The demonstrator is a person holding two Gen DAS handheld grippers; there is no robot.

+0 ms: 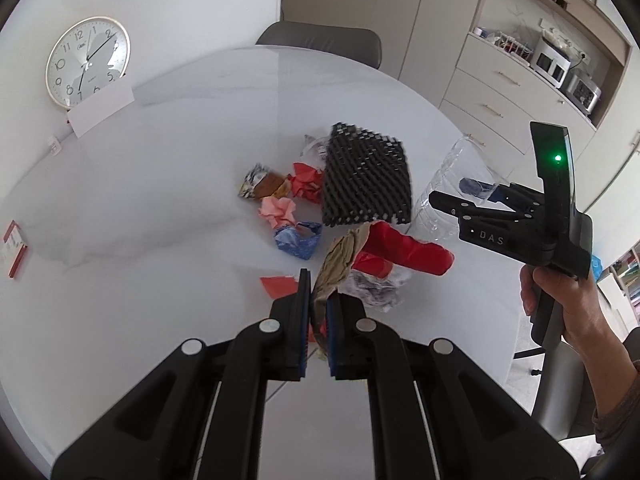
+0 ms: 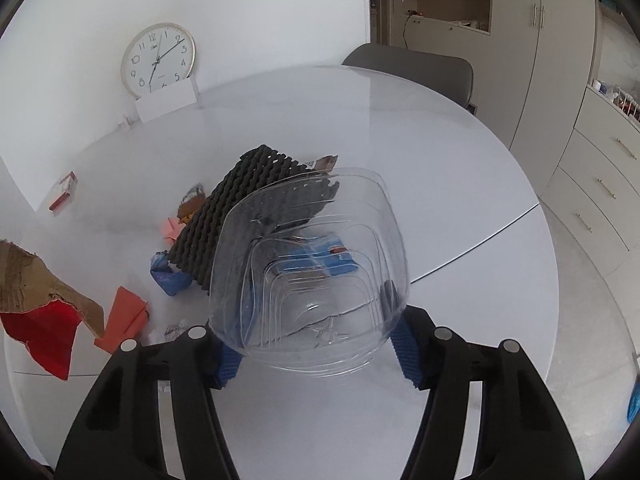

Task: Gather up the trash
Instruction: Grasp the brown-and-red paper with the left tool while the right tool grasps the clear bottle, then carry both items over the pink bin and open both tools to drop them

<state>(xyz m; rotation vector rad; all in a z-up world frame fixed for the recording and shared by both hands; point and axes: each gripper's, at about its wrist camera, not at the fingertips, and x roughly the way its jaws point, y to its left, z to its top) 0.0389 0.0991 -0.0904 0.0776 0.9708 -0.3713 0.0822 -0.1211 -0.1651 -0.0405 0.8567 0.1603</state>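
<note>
Trash is being shown scattered on a white round table (image 1: 140, 184), with a clear plastic container (image 2: 308, 272) being gripped by the right gripper (image 2: 316, 354) at the lower middle of the right wrist view. Its ribbed, stepped walls are being pressed by both blue pads, and a blue scrap (image 2: 320, 264) is being seen through them; whether it lies inside cannot be told. The same container (image 1: 444, 184) is being seen at the right of the left wrist view, beside the right gripper (image 1: 448, 204) and the hand (image 1: 568, 300) carrying it.

A torn piece of cardboard (image 1: 340, 256), brown and corrugated with a glossy red face, is being clamped between the nearly closed jaws of the left gripper (image 1: 316, 312) at lower centre. Above it, a black mesh foam sheet (image 1: 368, 180) is being seen, with crumpled pink paper (image 1: 278, 212), red paper (image 1: 306, 184), a blue wrapper (image 1: 300, 240) and a flat red scrap (image 1: 280, 284) lying to its left. A wall clock (image 1: 86, 62) is being leaned at upper left.
</note>
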